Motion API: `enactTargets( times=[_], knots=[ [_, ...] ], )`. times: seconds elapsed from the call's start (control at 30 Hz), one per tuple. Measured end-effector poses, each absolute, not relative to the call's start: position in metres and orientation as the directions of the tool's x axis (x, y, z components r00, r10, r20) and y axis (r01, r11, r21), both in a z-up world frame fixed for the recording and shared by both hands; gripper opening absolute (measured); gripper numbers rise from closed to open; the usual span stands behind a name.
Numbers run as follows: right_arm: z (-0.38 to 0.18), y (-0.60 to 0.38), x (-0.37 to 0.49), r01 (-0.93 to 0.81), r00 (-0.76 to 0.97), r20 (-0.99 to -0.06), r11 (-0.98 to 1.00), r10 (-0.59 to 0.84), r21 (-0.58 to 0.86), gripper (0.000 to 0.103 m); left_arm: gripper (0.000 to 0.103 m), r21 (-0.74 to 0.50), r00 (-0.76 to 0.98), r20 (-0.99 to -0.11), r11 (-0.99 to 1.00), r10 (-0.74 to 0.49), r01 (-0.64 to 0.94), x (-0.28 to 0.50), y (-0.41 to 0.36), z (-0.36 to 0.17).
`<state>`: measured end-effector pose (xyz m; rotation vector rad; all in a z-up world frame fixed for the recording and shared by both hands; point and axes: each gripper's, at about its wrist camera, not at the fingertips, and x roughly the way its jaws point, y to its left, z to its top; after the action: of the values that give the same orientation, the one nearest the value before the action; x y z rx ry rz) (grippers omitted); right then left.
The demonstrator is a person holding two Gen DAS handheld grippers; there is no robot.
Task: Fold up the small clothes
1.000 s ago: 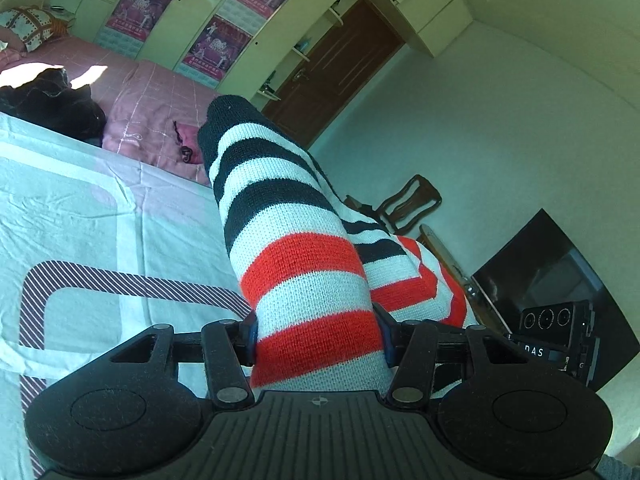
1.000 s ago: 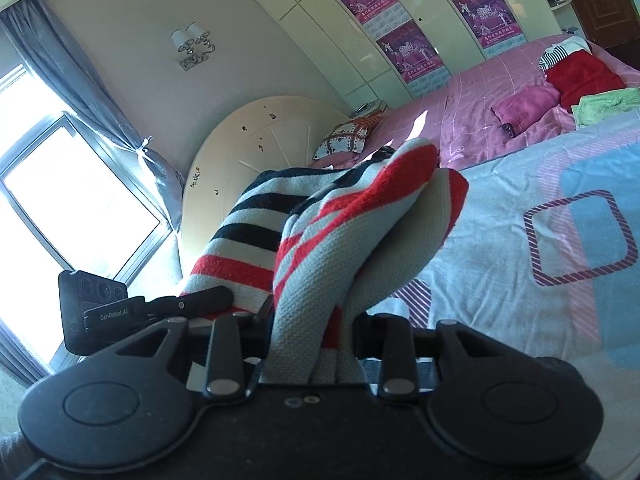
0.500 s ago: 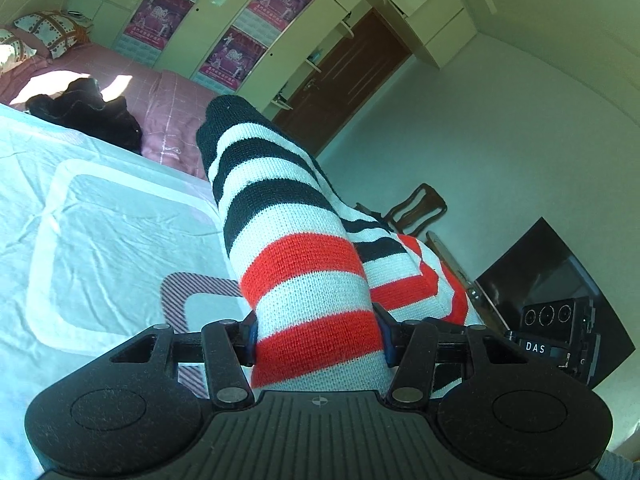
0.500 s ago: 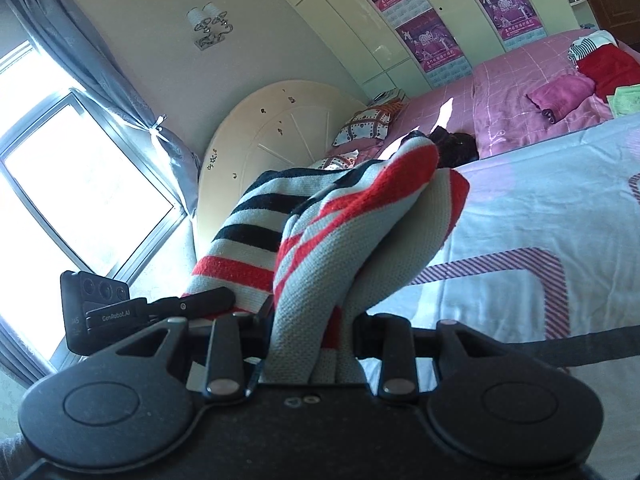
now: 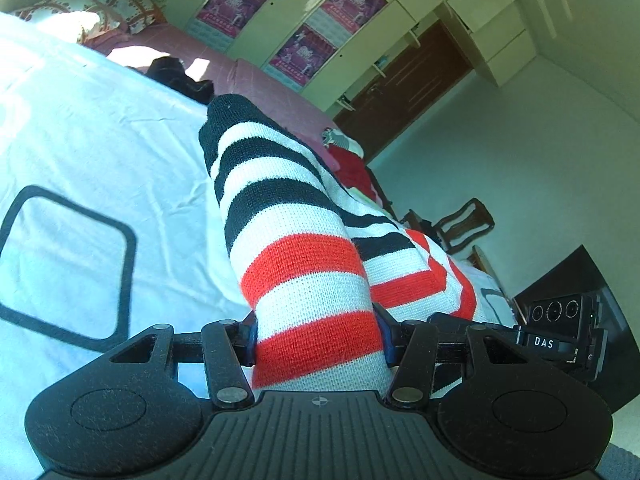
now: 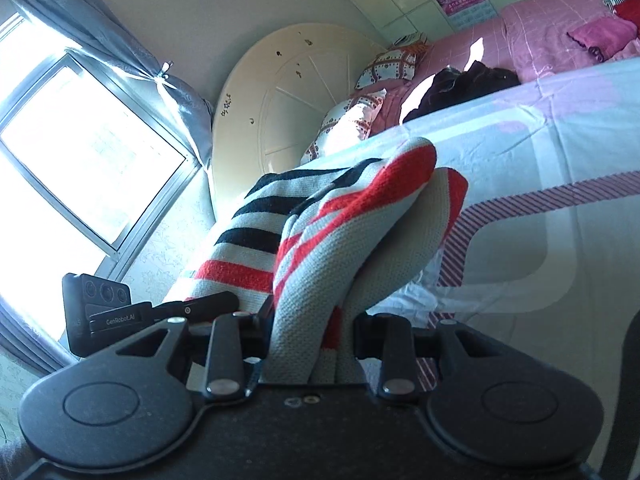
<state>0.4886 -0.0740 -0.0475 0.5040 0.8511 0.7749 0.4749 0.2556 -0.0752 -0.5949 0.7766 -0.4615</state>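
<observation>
A small knit garment with red, white and black stripes (image 5: 296,248) is held between both grippers above the bed. My left gripper (image 5: 316,340) is shut on one bunched end of it. My right gripper (image 6: 310,340) is shut on the other end (image 6: 340,240), and the fabric stands up in front of the lens in a fold. The other gripper's body shows in each view, at the right of the left wrist view (image 5: 560,328) and at the left of the right wrist view (image 6: 104,304). The fingertips are hidden by fabric.
A light blue bedsheet (image 5: 100,160) with printed rounded rectangles lies below. A black garment (image 6: 464,84) lies at its far edge. Pink bedding (image 6: 560,32) holds red and pink folded clothes (image 6: 600,32). Pillows, a round headboard (image 6: 296,92), a window, a chair (image 5: 464,224) and a dark screen surround the bed.
Both grippers have swung over the bed while holding the striped garment; the background has shifted toward the headboard side. The grip on the garment has not changed.
</observation>
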Motion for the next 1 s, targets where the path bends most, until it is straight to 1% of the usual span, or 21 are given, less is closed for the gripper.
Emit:
enactTargets(
  times=[0.1, 0.2, 0.33, 0.53, 0.63, 0.7, 0.73, 0.8, 0.87, 1.0],
  knots=[
    [-0.065, -0.059, 0.493, -0.386, 0.386, -0.499, 0.628, 0.776, 0.676, 0.034, 0.052, -0.655, 0.617, -0.541, 0.747, -0.572, 0.118, 0.475, 0.265, -0.098],
    [-0.082, -0.048, 0.492, -0.366, 0.365, -0.515, 0.629, 0.775, 0.686, 0.034, 0.052, -0.666, 0.613, -0.555, 0.742, -0.563, 0.079, 0.473, 0.272, -0.118],
    [-0.099, -0.056, 0.492, -0.314, 0.360, -0.506, 0.613, 0.784, 0.725, 0.034, 0.053, -0.710, 0.616, -0.527, 0.702, -0.586, 0.061, 0.474, 0.271, -0.136],
    [-0.110, -0.058, 0.492, -0.278, 0.346, -0.533, 0.627, 0.772, 0.727, 0.038, 0.062, -0.671, 0.609, -0.551, 0.737, -0.571, 0.084, 0.481, 0.259, -0.142],
    [-0.104, -0.059, 0.491, -0.278, 0.349, -0.555, 0.649, 0.755, 0.708, 0.042, 0.069, -0.647, 0.607, -0.574, 0.759, -0.550, 0.076, 0.483, 0.255, -0.136],
    [-0.091, -0.061, 0.488, -0.272, 0.376, -0.590, 0.693, 0.715, 0.667, 0.053, 0.074, -0.633, 0.610, -0.585, 0.771, -0.534, 0.069, 0.476, 0.256, -0.127],
    [-0.083, -0.063, 0.488, -0.282, 0.392, -0.604, 0.716, 0.693, 0.639, 0.055, 0.076, -0.626, 0.617, -0.584, 0.777, -0.526, 0.069, 0.473, 0.259, -0.123],
    [-0.070, -0.073, 0.481, -0.305, 0.393, -0.604, 0.718, 0.693, 0.625, 0.055, 0.077, -0.620, 0.616, -0.588, 0.781, -0.524, 0.073, 0.465, 0.259, -0.117],
    [-0.061, -0.075, 0.473, -0.327, 0.358, -0.604, 0.702, 0.712, 0.633, 0.055, 0.077, -0.613, 0.598, -0.594, 0.784, -0.538, 0.095, 0.453, 0.261, -0.121],
    [-0.061, -0.069, 0.453, -0.369, 0.281, -0.656, 0.710, 0.700, 0.600, 0.054, 0.077, -0.598, 0.579, -0.615, 0.795, -0.535, 0.099, 0.432, 0.256, -0.131]
  ],
)
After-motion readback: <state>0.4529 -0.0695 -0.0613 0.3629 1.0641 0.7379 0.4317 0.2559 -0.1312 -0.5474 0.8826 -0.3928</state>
